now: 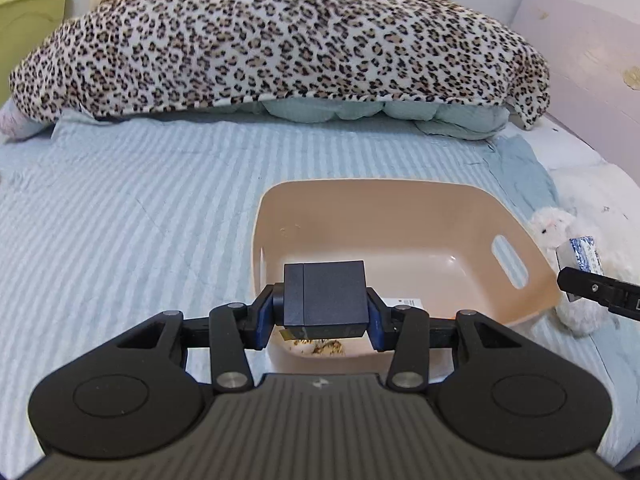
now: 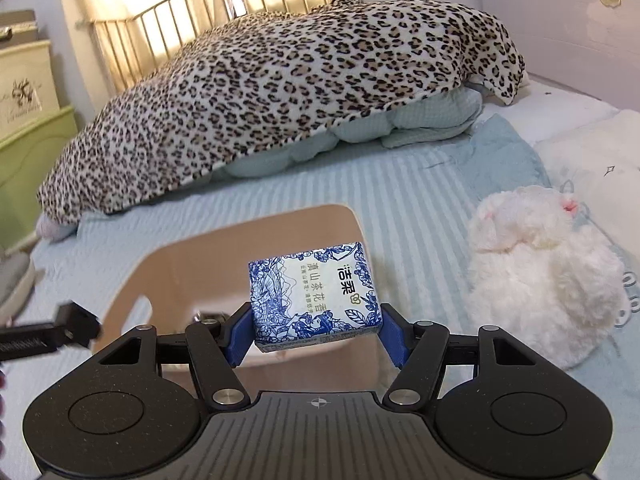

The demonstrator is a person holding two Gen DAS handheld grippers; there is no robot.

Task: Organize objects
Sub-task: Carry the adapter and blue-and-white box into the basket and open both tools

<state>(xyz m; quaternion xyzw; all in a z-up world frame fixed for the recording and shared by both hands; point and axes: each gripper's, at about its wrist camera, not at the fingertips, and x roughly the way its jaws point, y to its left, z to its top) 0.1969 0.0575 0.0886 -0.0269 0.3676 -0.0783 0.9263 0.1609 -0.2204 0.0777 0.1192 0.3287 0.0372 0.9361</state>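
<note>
Both grippers carry a load above the striped bed cover (image 1: 140,200), and the risks lie mostly in the release. The left gripper (image 1: 325,312) pinches a dark grey box (image 1: 325,294) between its blue pads (image 1: 264,316), held over the near end of the beige plastic basket (image 1: 400,216); the right gripper (image 2: 318,332) clamps a blue-and-white tissue pack (image 2: 314,296) by its lower edge, over the basket's right side. That pack sits tilted in the jaws and is soft, so it could swivel or slide out before it is over the opening, and it might then land on the bedding or against the white plush toy (image 2: 540,280) just beside the basket. The dark box looks rigid and is gripped near its lower half, so it may tip forward when freed. A few small items already lie on the basket floor, including a white label (image 1: 404,303) and something patterned under the box, which a dropped box could knock or cover. With 2 grippers near 1 basket, their arms could also bump. The pack carries Chinese printing, apparently the brand 洁柔 with 滇山茶花香 below it, plus smaller lines too fine to read; the white label's text is illegible, and no marking shows on the box.
</note>
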